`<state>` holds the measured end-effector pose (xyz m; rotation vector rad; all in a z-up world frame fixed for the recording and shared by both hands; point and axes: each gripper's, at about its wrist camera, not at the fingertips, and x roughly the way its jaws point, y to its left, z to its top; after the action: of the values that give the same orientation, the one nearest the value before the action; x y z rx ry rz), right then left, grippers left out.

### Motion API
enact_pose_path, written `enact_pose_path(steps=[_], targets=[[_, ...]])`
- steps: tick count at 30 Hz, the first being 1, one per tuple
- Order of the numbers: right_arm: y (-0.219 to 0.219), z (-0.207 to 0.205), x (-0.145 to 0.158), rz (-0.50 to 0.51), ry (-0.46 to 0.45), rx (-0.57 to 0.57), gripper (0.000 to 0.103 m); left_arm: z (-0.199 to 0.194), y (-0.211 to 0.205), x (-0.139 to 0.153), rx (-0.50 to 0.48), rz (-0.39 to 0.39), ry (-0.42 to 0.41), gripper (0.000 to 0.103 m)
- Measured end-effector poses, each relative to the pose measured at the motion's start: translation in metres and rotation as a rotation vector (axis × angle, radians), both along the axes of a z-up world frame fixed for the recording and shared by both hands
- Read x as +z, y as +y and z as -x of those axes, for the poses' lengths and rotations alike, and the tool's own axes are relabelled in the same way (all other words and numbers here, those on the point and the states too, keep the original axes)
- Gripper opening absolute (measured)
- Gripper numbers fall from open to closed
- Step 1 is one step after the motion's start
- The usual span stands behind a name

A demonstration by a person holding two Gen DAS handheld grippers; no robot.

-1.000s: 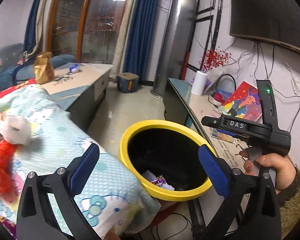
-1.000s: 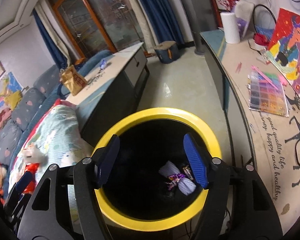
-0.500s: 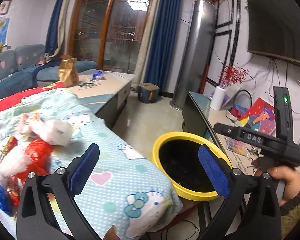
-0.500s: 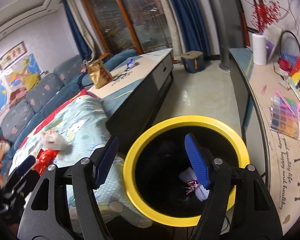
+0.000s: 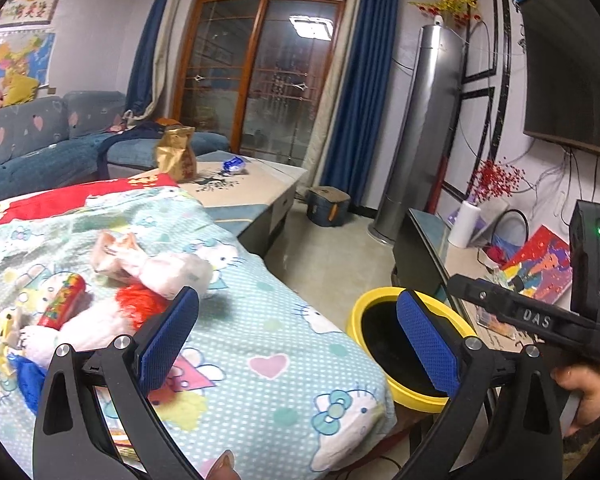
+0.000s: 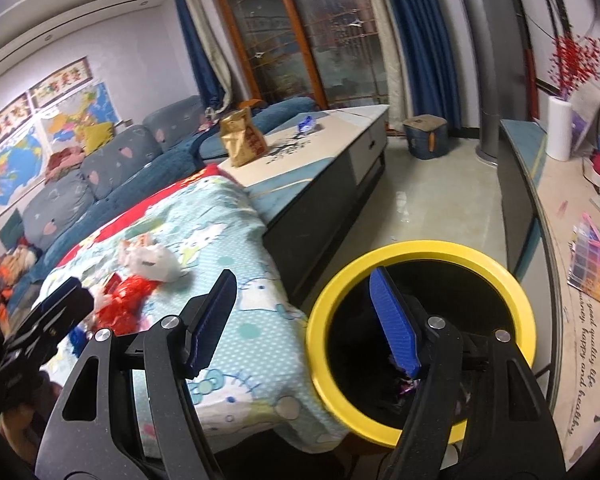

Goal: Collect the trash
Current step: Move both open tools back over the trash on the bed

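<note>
A heap of trash lies on a Hello Kitty blanket (image 5: 260,320): a crumpled white bag (image 5: 160,270), a red wrapper (image 5: 138,304) and a red tube (image 5: 62,306). My left gripper (image 5: 298,340) hangs open over the blanket, to the right of the heap, with nothing between its blue pads. A yellow-rimmed black bin (image 5: 380,293) stands at the blanket's right edge. In the right wrist view my right gripper (image 6: 304,320) is open and empty, straddling the bin rim (image 6: 420,249) and the blanket's edge. Wrappers (image 6: 404,388) lie in the bin. The white bag (image 6: 152,260) and red wrapper (image 6: 124,300) sit left of it.
A low table behind the blanket carries a gold bag (image 5: 176,158) and a blue wrapper (image 5: 234,165). A long sideboard (image 6: 540,184) with a paper roll (image 6: 559,128) runs along the right wall. A sofa (image 5: 40,140) is at the back left. A box (image 5: 327,206) stands on the floor.
Both views have swung left and up, away from the bin's mouth and toward the blanket. The trash heap has come into view and the bin has slid right. Both grippers stayed open.
</note>
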<state>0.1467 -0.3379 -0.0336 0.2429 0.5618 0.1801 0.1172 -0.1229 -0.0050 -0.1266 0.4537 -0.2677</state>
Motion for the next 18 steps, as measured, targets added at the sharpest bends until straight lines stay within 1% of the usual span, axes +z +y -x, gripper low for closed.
enact_pose_path(steps=[8,18], targets=[[0.031,0.004,0.003,0.014,-0.010,0.090,0.061,0.003,0.029,0.005,0.076,0.017,-0.006,0.096],[0.082,0.015,0.004,0.057,-0.020,0.238,0.061,0.007,0.071,0.009,0.172,0.039,-0.020,0.096]])
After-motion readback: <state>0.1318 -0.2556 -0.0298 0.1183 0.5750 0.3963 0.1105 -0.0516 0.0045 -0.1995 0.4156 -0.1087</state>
